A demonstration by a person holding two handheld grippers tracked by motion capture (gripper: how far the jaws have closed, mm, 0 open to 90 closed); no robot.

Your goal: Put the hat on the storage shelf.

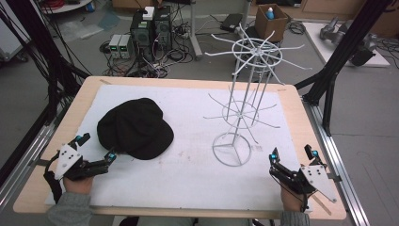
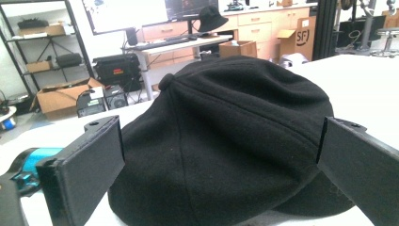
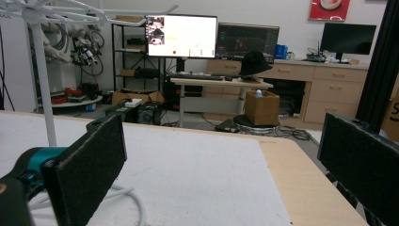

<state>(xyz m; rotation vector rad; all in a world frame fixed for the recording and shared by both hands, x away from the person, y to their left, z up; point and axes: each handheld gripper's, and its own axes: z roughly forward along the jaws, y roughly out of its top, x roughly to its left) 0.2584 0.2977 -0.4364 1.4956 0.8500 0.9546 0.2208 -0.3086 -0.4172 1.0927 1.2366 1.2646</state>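
Observation:
A black cap (image 1: 135, 127) lies crown up on the white mat (image 1: 188, 160), left of the middle. My left gripper (image 1: 97, 147) rests at the front left, open, its jaws spread just short of the cap's near edge. In the left gripper view the cap (image 2: 226, 141) sits between and beyond the two wide jaws, untouched. A white wire display stand (image 1: 240, 108) with radiating hooks rises right of centre. My right gripper (image 1: 291, 154) lies open at the front right, beside the stand's ring base. Its own view shows the stand's pole (image 3: 40, 70) at far left.
The wooden table (image 1: 70, 122) carries the mat, with black frame posts (image 1: 346, 47) at both sides. Beyond the far edge lie computers, cables and a cardboard box (image 1: 270, 21) on the floor.

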